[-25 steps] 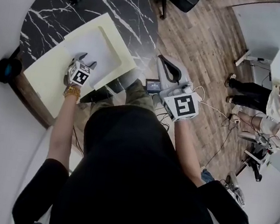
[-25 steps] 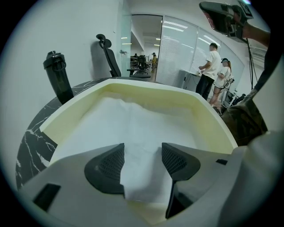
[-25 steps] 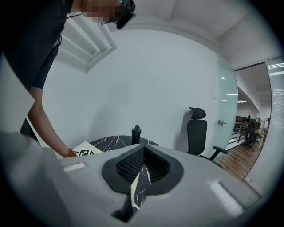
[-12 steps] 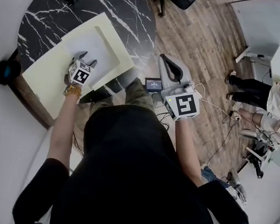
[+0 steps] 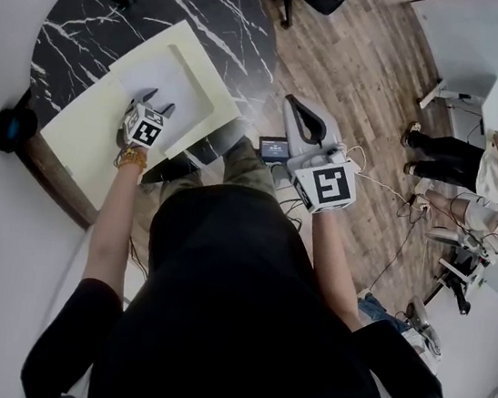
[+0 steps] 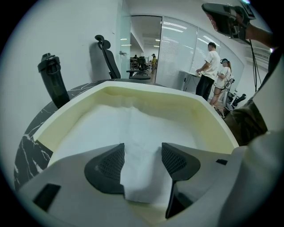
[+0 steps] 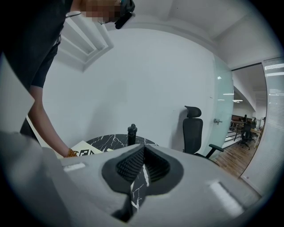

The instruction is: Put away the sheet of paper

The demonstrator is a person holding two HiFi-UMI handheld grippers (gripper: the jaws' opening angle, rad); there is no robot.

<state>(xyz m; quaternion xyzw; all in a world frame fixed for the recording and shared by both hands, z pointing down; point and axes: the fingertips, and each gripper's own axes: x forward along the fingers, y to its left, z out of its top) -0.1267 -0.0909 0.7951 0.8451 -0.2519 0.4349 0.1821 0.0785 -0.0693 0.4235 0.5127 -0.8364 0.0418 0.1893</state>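
In the head view, the left hand-held gripper [image 5: 156, 102] reaches over a pale yellow tray [image 5: 81, 135] on the black marble counter [image 5: 76, 22], and the white sheet of paper [image 5: 170, 77] lies flat inside the tray. The right hand-held gripper [image 5: 292, 109] hangs off the counter, above the wooden floor [image 5: 367, 81]. In the left gripper view the jaws stand apart — the paper's near corner lies between them, and a black bottle [image 6: 53, 80] stands beyond the tray. In the right gripper view the jaws are pressed together, empty.
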